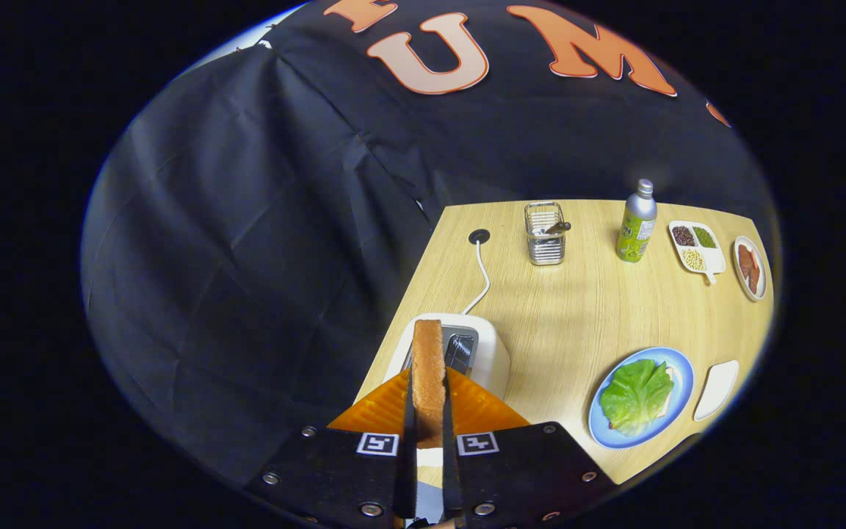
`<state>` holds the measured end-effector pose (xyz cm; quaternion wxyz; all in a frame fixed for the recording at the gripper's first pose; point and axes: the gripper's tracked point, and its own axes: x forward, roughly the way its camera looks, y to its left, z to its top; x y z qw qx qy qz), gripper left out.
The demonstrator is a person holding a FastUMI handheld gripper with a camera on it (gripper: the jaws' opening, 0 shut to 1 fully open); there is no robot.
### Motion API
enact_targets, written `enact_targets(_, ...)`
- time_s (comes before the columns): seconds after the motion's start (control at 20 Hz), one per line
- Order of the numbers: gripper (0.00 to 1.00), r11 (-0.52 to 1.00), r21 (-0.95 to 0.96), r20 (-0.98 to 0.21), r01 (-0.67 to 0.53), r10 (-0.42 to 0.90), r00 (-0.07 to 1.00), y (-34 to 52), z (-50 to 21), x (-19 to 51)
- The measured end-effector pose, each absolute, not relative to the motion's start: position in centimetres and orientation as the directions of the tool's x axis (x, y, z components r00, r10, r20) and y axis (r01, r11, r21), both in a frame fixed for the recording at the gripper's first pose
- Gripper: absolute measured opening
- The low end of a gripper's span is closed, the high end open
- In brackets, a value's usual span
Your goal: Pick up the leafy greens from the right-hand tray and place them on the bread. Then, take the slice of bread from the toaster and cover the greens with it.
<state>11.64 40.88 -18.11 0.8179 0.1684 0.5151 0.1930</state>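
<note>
Hand-held gripper (429,433): lower centre, fingers pinching the bread slice (428,375) edgewise.
Toaster (483,353): just beyond, slot vacated.
Leafy greens (637,397): lower right, already on bread on the blue plate (680,367).
Remaining: cover greens with slice.

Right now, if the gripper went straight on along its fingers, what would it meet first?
The gripper, shut on the bread slice, points at the toaster just ahead; likely that first, though depth is unclear.
</note>
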Motion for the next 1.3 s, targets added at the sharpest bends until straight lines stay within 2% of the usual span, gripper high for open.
enact_targets(0.5, 0.15, 0.823, 0.551, -0.702, -0.138, 0.547, 0.457, 35.4, -16.3, 10.6)
enact_targets(1.3, 0.15, 0.774, 0.632, -0.663, -0.05, 0.573, 0.483, 24.2, -23.6, 9.6)
